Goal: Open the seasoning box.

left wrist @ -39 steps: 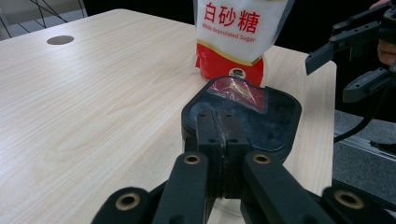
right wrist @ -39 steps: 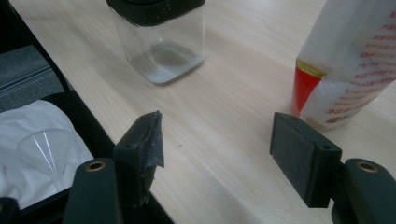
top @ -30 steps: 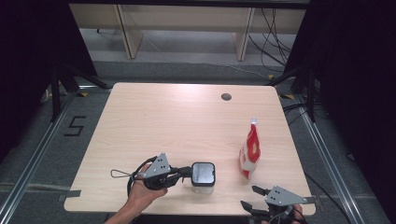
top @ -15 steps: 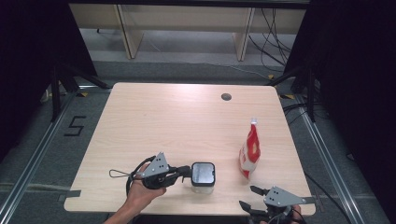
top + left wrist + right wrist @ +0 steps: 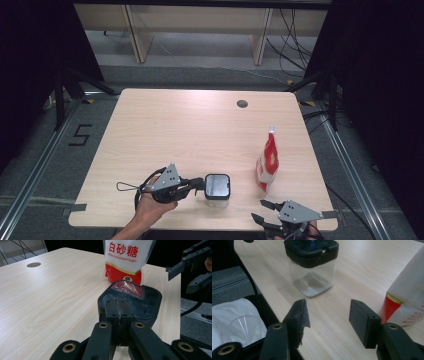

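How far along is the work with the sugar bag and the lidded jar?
Early stage. Done: the left gripper is shut on the black lid of the clear jar. In hand: the right gripper, jaws just closing with nothing between them. Left: the sugar bag stands untouched; the jar looks nearly empty.

Left claw (image 5: 200, 184): black linkage arms w/ brass-coloured pivot rivets, grey three-cornered plate on top, thin black cable looping off behind. Right claw (image 5: 263, 210): same grey plate, black jaws; one pad's black covering is torn & ragged, the other a plain rectangular block.
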A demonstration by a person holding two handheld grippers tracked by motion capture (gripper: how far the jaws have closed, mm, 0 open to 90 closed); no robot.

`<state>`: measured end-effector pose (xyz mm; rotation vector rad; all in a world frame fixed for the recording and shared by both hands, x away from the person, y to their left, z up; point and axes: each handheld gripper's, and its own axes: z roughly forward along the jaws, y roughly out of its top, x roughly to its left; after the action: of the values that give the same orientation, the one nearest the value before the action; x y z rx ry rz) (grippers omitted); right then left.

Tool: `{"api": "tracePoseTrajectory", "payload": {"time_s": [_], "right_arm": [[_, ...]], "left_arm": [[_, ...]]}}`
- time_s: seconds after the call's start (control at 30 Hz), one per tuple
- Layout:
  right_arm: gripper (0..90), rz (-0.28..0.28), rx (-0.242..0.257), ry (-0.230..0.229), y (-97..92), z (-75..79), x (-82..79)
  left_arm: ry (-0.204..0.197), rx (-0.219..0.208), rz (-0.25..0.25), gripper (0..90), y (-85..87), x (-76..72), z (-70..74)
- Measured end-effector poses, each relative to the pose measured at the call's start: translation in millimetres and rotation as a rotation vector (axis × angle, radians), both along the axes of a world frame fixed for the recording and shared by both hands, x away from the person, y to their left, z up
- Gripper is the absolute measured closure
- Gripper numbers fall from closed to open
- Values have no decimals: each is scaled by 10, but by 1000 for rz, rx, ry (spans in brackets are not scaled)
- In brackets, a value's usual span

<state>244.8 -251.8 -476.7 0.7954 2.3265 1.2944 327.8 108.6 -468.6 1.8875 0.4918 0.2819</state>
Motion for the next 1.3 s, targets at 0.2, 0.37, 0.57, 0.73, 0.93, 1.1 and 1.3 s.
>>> {"api": "tracePoseTrajectory", "payload": {"time_s": [0.2,0.37,0.57,0.73,0.93,1.1,1.3], "right_arm": [[547,-2,11,-5,24,21,-16],[550,2,12,-20,34,29,-3],[554,9,9,-23,70,28,0],[556,10,10,-24,85,28,17],[559,17,10,-26,104,28,16],[570,18,18,-26,120,33,17],[671,36,16,-43,157,45,22]], "left_arm": [[1,6,7,892,22,-7,0],[-3,-4,-4,892,9,3,-3],[18,-29,11,892,5,-12,-24],[1,-27,0,892,14,-7,-28],[11,-37,14,892,16,-17,-34],[-1,-31,5,893,20,-15,-34],[8,-47,3,893,13,-9,-41]]}}
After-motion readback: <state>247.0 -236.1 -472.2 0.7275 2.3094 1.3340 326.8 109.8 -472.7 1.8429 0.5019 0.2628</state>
